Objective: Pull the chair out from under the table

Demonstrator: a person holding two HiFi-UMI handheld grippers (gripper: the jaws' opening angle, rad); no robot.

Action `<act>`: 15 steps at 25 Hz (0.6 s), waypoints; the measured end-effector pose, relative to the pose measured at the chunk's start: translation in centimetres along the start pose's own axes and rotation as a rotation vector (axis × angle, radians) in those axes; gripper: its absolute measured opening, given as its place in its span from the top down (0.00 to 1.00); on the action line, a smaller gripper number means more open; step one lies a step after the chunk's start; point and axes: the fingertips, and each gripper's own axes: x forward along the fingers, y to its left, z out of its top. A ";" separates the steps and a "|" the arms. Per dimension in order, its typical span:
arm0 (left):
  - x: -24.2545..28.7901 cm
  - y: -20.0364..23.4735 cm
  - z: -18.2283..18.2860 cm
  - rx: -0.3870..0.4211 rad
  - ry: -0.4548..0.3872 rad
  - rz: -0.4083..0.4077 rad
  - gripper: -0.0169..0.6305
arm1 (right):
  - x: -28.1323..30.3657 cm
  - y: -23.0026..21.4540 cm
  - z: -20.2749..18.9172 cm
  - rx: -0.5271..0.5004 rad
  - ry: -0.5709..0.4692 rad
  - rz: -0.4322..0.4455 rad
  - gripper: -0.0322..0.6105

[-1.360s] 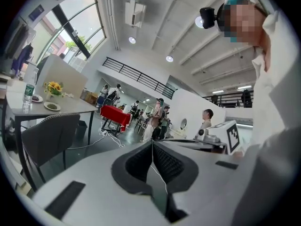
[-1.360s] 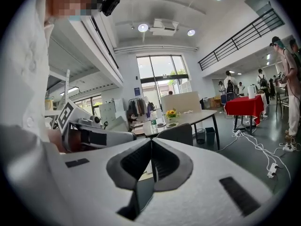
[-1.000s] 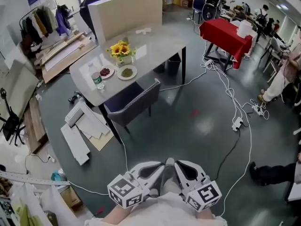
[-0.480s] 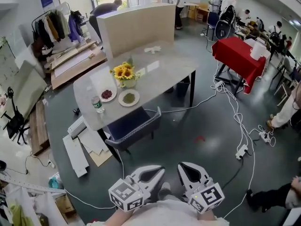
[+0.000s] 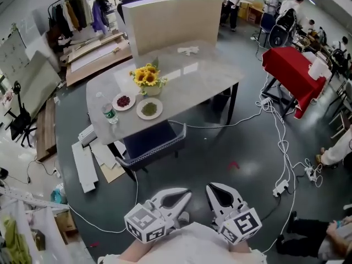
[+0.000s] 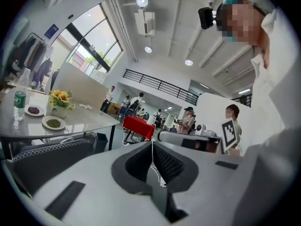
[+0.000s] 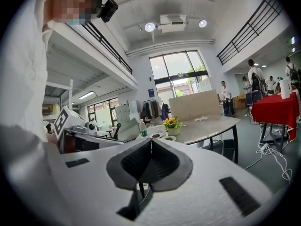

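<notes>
Shot from the head camera, the dark chair (image 5: 148, 143) sits tucked under the near edge of the grey table (image 5: 203, 73), well apart from the left gripper (image 5: 187, 193) and right gripper (image 5: 210, 187) held side by side. Each gripper's own view adds what the overhead cannot: jaws clenched together on nothing. Near that edge, 1 plate (image 5: 115, 102) holds red pieces and a 2nd plate (image 5: 158, 110) something green, beside a vase (image 5: 152, 90) of sunflowers (image 5: 146, 76) and a water bottle (image 5: 109, 113).

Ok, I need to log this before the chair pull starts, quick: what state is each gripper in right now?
Left gripper: closed, holding nothing.
Right gripper: closed, holding nothing.
</notes>
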 end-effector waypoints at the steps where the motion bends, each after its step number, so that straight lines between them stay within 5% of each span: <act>1: 0.1 0.2 -0.2 -0.007 0.008 0.011 0.95 | 0.2 -0.1 -0.2 0.007 0.008 0.011 0.95; 15: 1.3 4.1 -0.5 -0.038 0.050 0.057 0.95 | 4.5 -1.3 -2.3 0.051 0.082 0.092 0.95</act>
